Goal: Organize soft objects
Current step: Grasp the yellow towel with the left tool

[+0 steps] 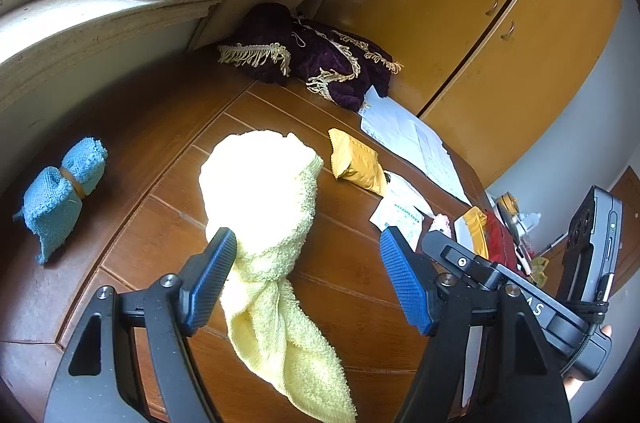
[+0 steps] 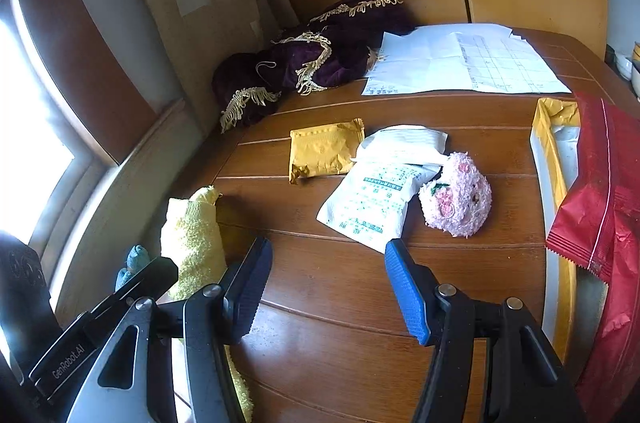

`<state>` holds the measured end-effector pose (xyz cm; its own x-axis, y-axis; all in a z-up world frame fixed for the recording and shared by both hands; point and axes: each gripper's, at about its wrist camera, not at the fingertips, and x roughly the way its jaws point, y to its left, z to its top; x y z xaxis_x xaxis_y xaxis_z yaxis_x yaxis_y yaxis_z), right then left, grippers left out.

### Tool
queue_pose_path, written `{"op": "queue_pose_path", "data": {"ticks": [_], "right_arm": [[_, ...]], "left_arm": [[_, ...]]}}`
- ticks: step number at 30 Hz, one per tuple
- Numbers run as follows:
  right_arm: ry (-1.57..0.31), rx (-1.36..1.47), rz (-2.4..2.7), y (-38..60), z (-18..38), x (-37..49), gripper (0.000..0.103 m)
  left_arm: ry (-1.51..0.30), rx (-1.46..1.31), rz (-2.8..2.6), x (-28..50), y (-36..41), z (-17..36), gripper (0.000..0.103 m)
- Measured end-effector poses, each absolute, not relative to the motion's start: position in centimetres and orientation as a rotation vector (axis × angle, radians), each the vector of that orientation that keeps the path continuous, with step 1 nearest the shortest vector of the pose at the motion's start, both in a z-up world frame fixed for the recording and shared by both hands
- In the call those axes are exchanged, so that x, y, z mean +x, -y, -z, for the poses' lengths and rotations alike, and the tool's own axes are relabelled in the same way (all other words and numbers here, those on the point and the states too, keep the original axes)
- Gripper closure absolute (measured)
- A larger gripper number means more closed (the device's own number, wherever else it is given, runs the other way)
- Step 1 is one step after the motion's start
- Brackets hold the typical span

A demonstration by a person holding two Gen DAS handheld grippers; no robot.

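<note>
A pale yellow towel point(image 1: 264, 207) lay on the wooden table point(image 1: 344, 191), bunched into a round bundle with its loose tail trailing toward the near edge. My left gripper point(image 1: 306, 277) hung just above that tail, its blue fingers point(image 1: 208, 281) spread wide with nothing between them; the left finger was just beside the cloth, and I could not tell whether it touched. Toward the table's left edge, near the window sill, sat a blue cloth point(image 1: 64, 191) rolled and cinched with a band. My right gripper point(image 2: 326, 289) was also wide open and empty, over bare wood. Ahead of it lay a fluffy pink pouch point(image 2: 456, 201) touching a white packet point(image 2: 372, 199), with a yellow packet point(image 2: 324, 151) behind. At the far edge sat a purple fringed cloth point(image 2: 304, 67) and papers point(image 2: 460, 63).
</note>
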<state>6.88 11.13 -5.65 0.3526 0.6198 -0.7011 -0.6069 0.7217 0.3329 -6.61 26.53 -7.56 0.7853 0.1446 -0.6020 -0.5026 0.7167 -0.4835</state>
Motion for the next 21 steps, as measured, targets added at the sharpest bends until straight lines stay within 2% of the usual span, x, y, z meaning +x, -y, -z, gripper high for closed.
{"op": "queue_pose_path", "data": {"ticks": [14, 16, 21], "right_arm": [[-0.951, 0.047, -0.796, -10.6, 5.8, 7.2, 0.042], [-0.952, 0.057, -0.797, -10.4, 5.8, 7.3, 0.042], [-0.961, 0.089, -0.799, -10.0, 5.8, 7.5, 0.042]], "left_arm": [[-0.624, -0.516, -0.470, -3.2, -25.8, 8.1, 0.029], [-0.614, -0.534, -0.466, -3.3, -26.0, 8.4, 0.040], [-0.588, -0.564, -0.436, -3.7, -26.4, 8.4, 0.041]]}}
